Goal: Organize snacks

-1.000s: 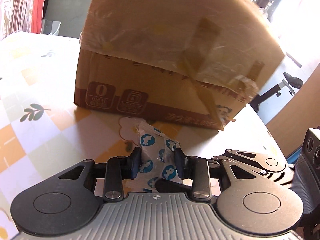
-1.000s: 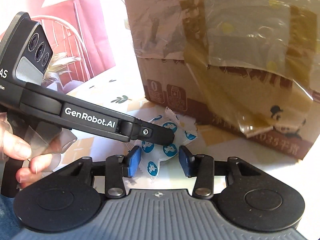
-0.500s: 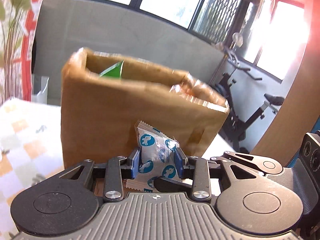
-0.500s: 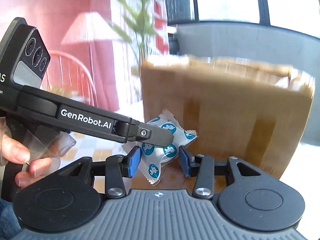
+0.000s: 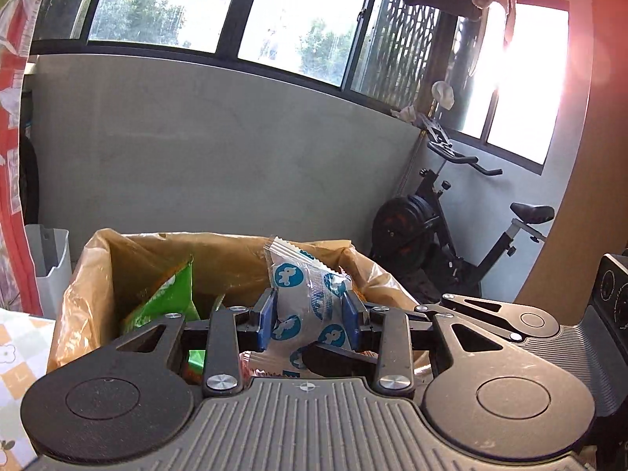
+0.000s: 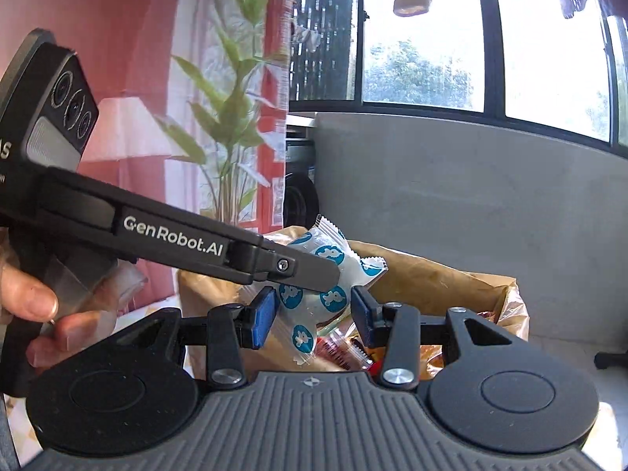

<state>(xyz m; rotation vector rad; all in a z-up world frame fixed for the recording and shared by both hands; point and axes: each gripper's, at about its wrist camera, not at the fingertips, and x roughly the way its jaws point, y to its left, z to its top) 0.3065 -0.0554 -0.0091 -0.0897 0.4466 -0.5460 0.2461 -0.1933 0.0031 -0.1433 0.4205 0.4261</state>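
a second ago the white snack packet (image 5: 310, 306) with blue round marks was low, near the worktop in front of the cardboard box (image 5: 219, 253), and the box side filled both views. now the packet is up at the level of the box rim, and both cameras look over the near edge into the open box. inside, a green bag (image 5: 168, 298) leans at the left, and some red and orange wrappers (image 6: 341, 349) lie lower.

the left hand-held gripper (image 5: 310, 316) is clamped on the packet, with its blue pads pressing on both sides. the right hand-held gripper (image 6: 314, 314) has its jaws around the lower part of the same packet. the left pad seems to touch it, but whether the right pad presses on it is not clear.

the lift seems done, so the packet is ready for the box. probably the next step is to carry it a little forward over the opening and then let it go.
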